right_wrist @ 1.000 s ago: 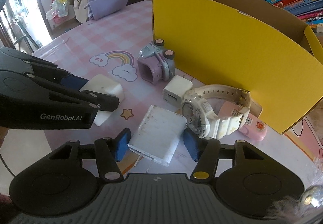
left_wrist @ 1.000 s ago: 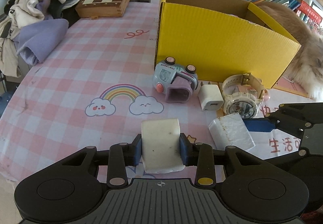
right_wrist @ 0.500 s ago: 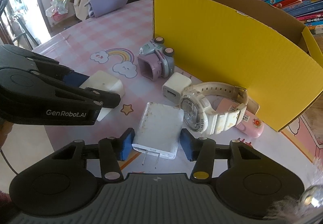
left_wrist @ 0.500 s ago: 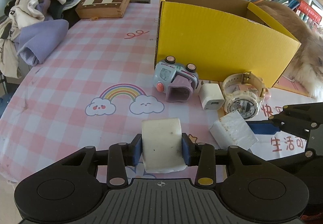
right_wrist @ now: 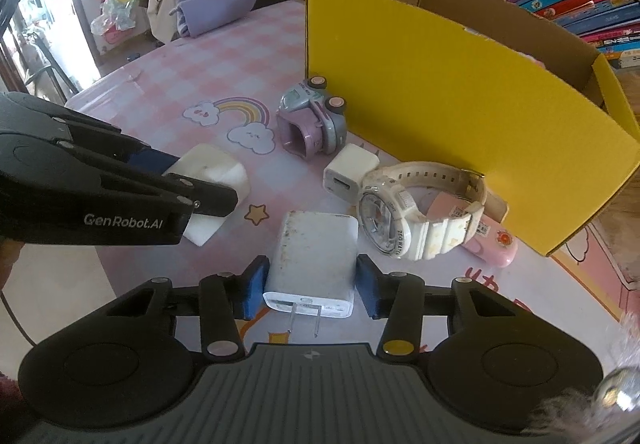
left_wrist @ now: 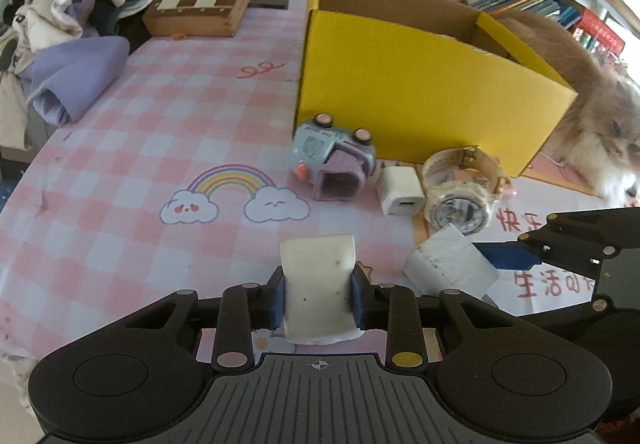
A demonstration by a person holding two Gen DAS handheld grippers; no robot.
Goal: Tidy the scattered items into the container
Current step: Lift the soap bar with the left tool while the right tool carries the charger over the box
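Yellow box (left_wrist: 420, 100) lies ahead, well beyond both grippers; we clamp white block (left_wrist: 318, 284) in left gripper (left_wrist: 319, 298); right gripper (right_wrist: 311, 286) brackets plug-in charger (right_wrist: 314, 258), long axis toward box, grip seemingly closed, contact unclear
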